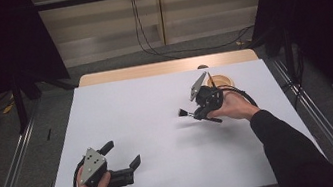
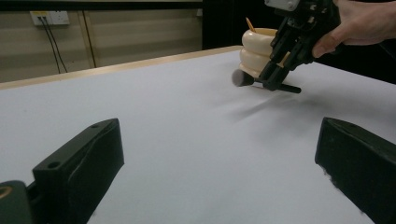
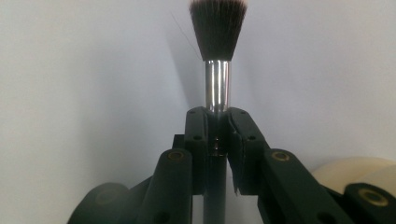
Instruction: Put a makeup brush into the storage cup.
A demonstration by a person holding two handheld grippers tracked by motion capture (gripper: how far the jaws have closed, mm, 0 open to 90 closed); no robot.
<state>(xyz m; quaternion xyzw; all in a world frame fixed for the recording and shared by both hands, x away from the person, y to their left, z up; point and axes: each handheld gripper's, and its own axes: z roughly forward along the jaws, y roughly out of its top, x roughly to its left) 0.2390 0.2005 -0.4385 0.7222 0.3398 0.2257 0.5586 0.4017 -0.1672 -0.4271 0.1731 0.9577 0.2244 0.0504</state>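
the left tool is held low at the near left of the white desk, its jaws spread wide with nothing between them. toward the far right, a makeup brush is clamped by its handle in the right tool, just above the desk, bristles pointing left. a cream ribbed holder is seen just behind that tool, a thin stick standing in it.

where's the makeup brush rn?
The makeup brush is clamped in the right gripper, held just above the white table on its right side in the high view, beside the cream holder, bristles pointing toward the table's middle.
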